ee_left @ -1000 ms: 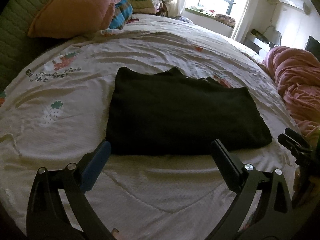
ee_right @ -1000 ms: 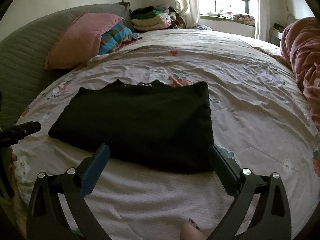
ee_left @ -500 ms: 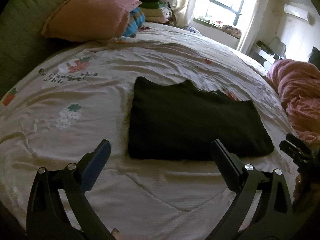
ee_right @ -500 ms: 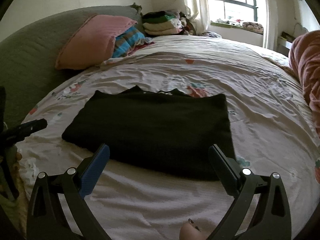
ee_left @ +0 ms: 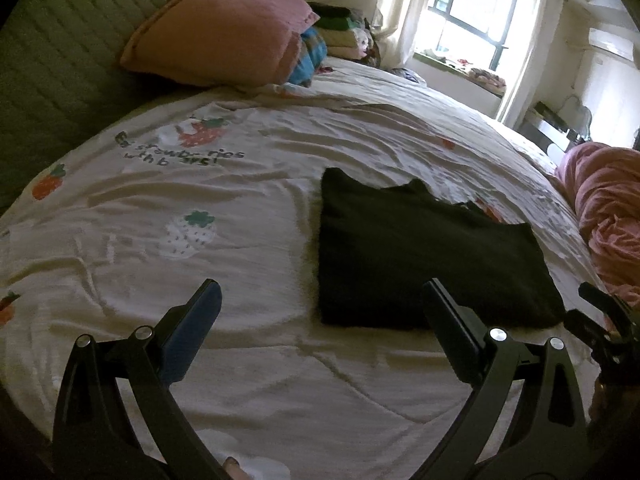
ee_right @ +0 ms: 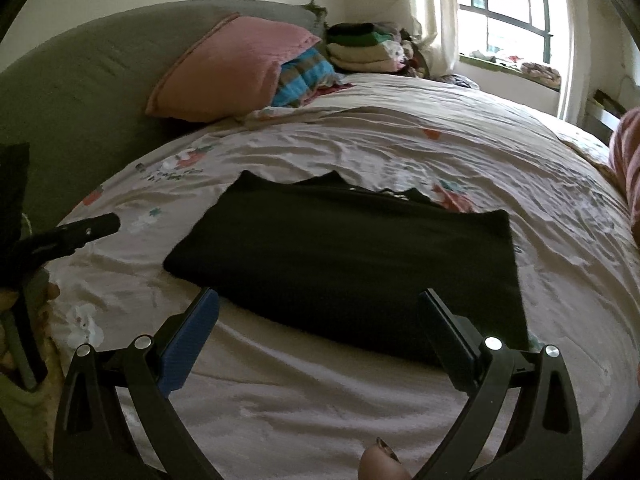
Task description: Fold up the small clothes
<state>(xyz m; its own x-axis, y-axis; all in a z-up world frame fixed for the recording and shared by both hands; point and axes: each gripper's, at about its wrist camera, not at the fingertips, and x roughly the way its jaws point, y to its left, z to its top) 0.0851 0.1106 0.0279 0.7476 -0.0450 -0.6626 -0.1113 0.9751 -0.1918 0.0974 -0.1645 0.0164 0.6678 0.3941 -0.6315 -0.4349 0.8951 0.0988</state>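
Grippers (ee_left: 320, 292) (ee_right: 318, 296) agape, black garment (ee_right: 352, 264) folded

Both wrist cameras are looking low across the bed (ee_left: 248, 380) toward the window (ee_right: 508, 12). The left view is sitting left of the black garment (ee_left: 420, 260), the right view nearer; both are sharing the pink pillow (ee_right: 228, 68).
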